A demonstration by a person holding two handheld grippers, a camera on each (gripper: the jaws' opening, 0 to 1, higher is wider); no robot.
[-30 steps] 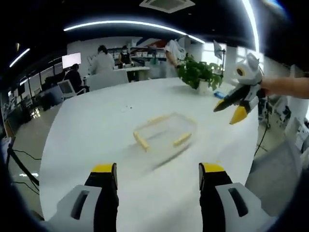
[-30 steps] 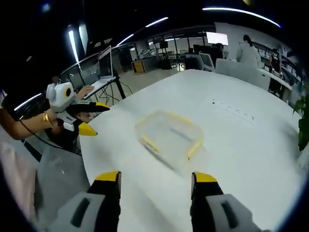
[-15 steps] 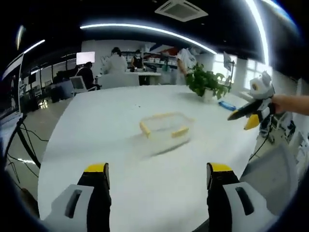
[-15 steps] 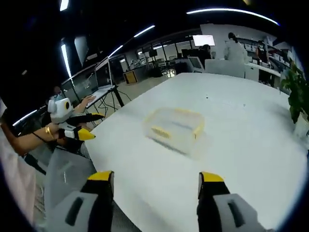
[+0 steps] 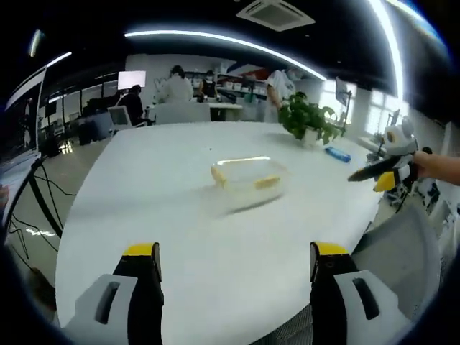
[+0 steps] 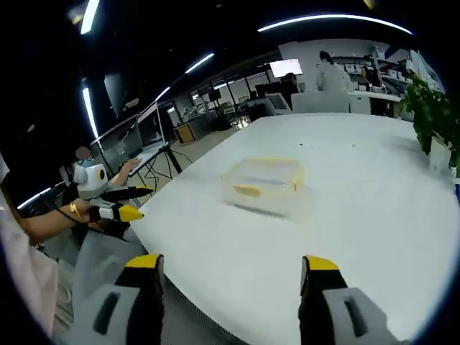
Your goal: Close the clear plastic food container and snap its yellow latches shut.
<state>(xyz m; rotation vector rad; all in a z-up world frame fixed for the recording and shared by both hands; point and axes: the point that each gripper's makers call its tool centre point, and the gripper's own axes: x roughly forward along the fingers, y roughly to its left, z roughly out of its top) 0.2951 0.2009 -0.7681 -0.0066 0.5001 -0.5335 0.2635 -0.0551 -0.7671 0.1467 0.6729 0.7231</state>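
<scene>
The clear plastic food container [image 5: 247, 181] with yellow latches sits on the white table [image 5: 180, 237], lid on top. It stands well ahead of my left gripper [image 5: 230, 262], whose jaws are open with nothing between them. The right gripper [image 5: 379, 172] comes in from the right, off the table's edge. In the right gripper view the container [image 6: 263, 185] lies mid-table, far beyond my open right gripper [image 6: 233, 277]. The left gripper [image 6: 118, 203] shows at the left, beside the table edge, held by a hand.
A potted plant [image 5: 307, 119] and a blue object [image 5: 336, 153] stand at the table's far right. Grey chairs [image 5: 402, 244] are at the table's edge. Several people sit at desks [image 5: 188, 90] behind. A laptop on a stand [image 6: 149, 133] is beyond the table.
Both cameras have pulled back from the container, which now looks smaller and farther. Both grippers have drawn away past the table's edge, still open.
</scene>
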